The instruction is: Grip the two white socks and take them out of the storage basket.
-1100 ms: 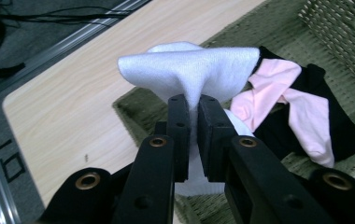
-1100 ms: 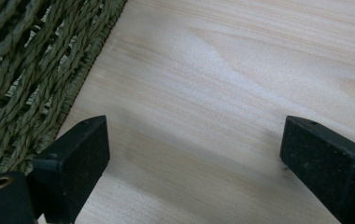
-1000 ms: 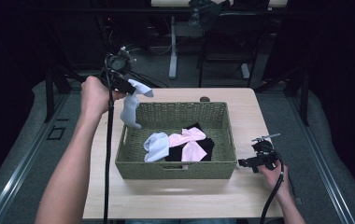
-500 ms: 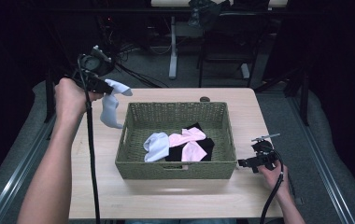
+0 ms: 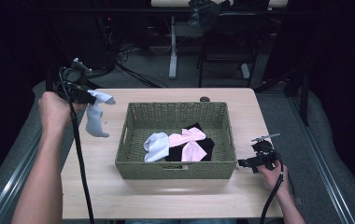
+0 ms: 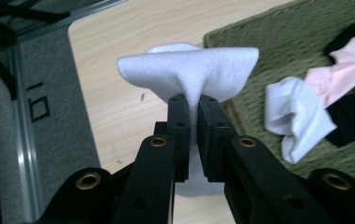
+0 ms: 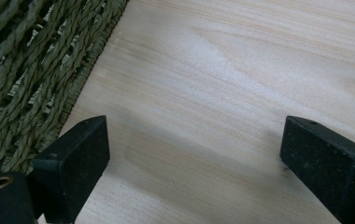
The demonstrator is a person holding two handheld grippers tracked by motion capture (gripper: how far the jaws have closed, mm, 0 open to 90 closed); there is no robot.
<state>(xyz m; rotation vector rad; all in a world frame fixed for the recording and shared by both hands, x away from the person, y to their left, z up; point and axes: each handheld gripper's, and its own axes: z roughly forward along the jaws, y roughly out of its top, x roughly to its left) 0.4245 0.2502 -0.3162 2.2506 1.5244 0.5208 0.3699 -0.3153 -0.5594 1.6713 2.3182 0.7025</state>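
Observation:
My left gripper (image 5: 91,98) is shut on a white sock (image 5: 95,119), which hangs over the table's left side, outside the green woven basket (image 5: 175,164). In the left gripper view the sock (image 6: 189,67) is pinched between the black jaws (image 6: 192,116). Inside the basket lie another white sock (image 5: 156,145), pink socks (image 5: 187,142) and black ones (image 5: 206,144). My right gripper (image 5: 248,163) rests low on the table by the basket's right front corner, its jaws wide apart (image 7: 194,158) with bare wood between them.
The wooden table (image 5: 166,196) has bare room in front of the basket and on both sides. A small dark round thing (image 5: 204,98) sits at the far edge. Chairs and cables stand in the dark beyond the table.
My left gripper has carried the white sock leftward and a little lower, away from the basket's left rim to over the table's left side. The right gripper has stayed put.

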